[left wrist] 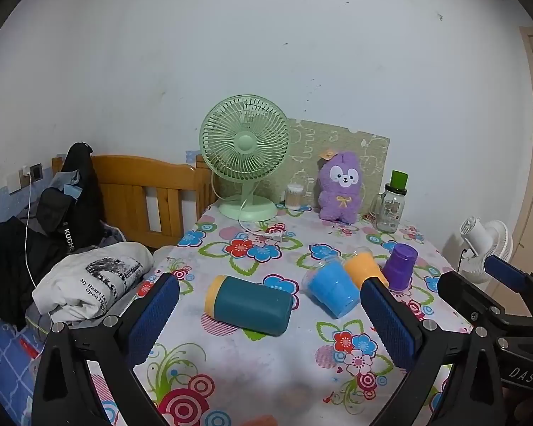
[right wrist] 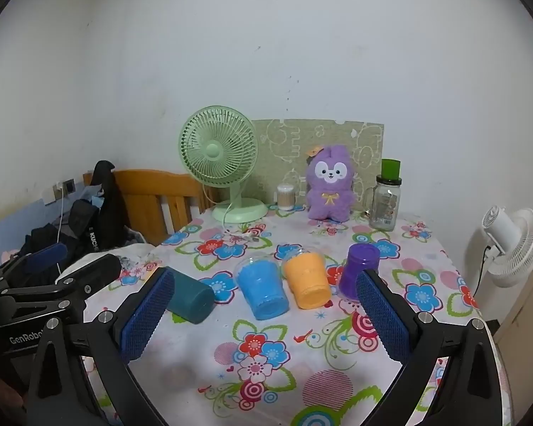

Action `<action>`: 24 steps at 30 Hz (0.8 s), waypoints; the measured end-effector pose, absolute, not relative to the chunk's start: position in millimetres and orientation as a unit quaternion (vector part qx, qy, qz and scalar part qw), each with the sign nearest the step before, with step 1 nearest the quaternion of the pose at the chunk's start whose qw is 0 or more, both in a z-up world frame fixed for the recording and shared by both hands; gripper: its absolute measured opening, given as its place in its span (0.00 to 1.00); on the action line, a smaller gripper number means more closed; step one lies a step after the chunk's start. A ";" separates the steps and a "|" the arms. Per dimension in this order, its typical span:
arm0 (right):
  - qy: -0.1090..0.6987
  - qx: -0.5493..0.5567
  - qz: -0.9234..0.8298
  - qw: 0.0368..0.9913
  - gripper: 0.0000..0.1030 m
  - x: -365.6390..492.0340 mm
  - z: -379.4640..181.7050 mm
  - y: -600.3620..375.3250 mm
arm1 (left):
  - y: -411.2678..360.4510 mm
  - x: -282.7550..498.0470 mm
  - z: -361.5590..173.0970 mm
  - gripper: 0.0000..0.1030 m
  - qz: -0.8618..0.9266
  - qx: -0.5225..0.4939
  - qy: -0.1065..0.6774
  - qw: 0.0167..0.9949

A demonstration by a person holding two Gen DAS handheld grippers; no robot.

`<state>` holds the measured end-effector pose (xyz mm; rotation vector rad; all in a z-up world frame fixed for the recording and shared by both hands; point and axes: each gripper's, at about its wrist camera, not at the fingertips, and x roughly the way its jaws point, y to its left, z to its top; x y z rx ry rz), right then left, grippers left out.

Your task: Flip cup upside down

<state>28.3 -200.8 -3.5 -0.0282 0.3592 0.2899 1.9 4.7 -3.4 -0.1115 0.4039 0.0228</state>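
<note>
Cups are lying across the middle of the floral tablecloth — four of them in a loose row. At the left end, a teal cup with a yellow rim is lying on its side, its rim end pointing left in the left wrist view. Next to it a blue cup is tipped over with its base towards the camera, and an orange cup is lying just beside it, the two looking as if they are touching. A purple cup is standing upside down at the right end, close to the orange one.

The left gripper is hovering low over the near part of the table, its blue-padded fingers spread wide apart and holding nothing; the teal cup is sitting in the gap between them, farther back. The right gripper is likewise hanging over the near edge with its fingers wide apart and empty, the blue and orange cups showing between them — its right pad is overlapping the purple cup in that view.

Along the back wall, a green desk fan, a jar of cotton swabs, a purple plush toy and a glass jar with a green lid are standing in a line.
</note>
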 end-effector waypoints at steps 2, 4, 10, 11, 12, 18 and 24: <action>0.178 -0.014 0.143 0.973 1.00 28.4 -3.6 -200.6 | 6.5 2.8 -3.3 1.00 0.012 -0.057 0.201 0.978; 0.180 -0.016 0.144 0.973 1.00 29.8 -4.1 -200.2 | 8.1 3.5 -4.4 1.00 0.012 -0.059 0.202 0.977; 0.173 -0.020 0.144 0.974 1.00 28.0 -3.2 -198.8 | 11.5 4.0 -4.9 1.00 0.012 -0.063 0.202 0.977; 0.173 -0.019 0.144 0.974 1.00 27.3 -3.0 -198.3 | 11.8 3.7 -5.2 1.00 0.013 -0.063 0.202 0.977; 0.173 -0.020 0.144 0.974 1.00 26.7 -3.4 -197.5 | 12.8 3.1 -5.2 1.00 0.013 -0.063 0.201 0.977; 0.176 -0.025 0.149 0.973 1.00 26.0 -0.5 -192.1 | 18.3 1.7 -4.8 1.00 0.015 -0.067 0.201 0.977; 0.174 -0.028 0.148 0.973 1.00 24.9 1.9 -190.7 | 18.1 1.6 -4.8 1.00 0.014 -0.067 0.201 0.977</action>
